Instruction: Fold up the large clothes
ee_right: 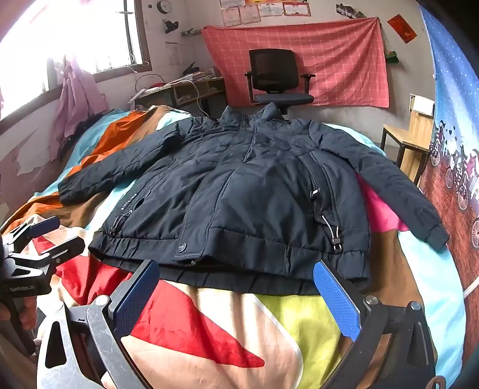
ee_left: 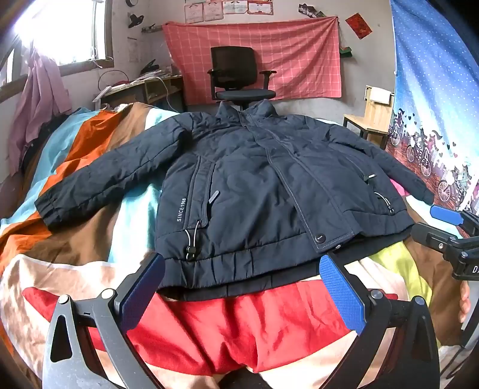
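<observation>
Item: dark navy padded zip jacket [ee_left: 257, 185], spread flat, front up, sleeves out, on colourful patchwork blanket [ee_left: 209, 323] over bed. Left tool [ee_left: 242, 287], right tool [ee_right: 236, 290]: jaws wide, empty, near hem.

The jacket [ee_left: 254, 185] hides the bed [ee_left: 89, 167] beneath it. At 3 o'clock the right gripper [ee_left: 455, 233] is cut off. Papers [ee_right: 260, 10] at 12: unreadable.
</observation>
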### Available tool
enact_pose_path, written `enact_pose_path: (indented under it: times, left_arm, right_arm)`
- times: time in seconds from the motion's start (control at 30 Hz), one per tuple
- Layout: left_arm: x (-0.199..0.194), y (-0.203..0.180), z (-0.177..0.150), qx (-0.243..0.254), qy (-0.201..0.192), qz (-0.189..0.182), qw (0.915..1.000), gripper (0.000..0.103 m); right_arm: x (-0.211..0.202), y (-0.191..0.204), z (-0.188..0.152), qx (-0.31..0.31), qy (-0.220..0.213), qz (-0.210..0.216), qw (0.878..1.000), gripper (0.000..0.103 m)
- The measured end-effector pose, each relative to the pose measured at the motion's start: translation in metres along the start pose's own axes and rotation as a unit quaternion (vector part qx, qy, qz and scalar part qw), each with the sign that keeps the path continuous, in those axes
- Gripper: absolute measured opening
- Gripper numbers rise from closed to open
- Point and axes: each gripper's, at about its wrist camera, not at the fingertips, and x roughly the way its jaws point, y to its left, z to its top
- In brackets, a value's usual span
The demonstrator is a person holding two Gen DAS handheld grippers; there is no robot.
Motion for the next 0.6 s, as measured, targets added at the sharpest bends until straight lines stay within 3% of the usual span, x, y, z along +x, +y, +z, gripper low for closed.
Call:
enact_pose_path:
  times: [0.6]
  left_arm:
    - [0.0001,0.0001,0.0000,-0.002,0.001,-0.002,1.0000,0.101]
  right_arm:
    - [-0.0005,-0.0015,-0.0004,0.000,-0.002,-0.001,1.000,0.103]
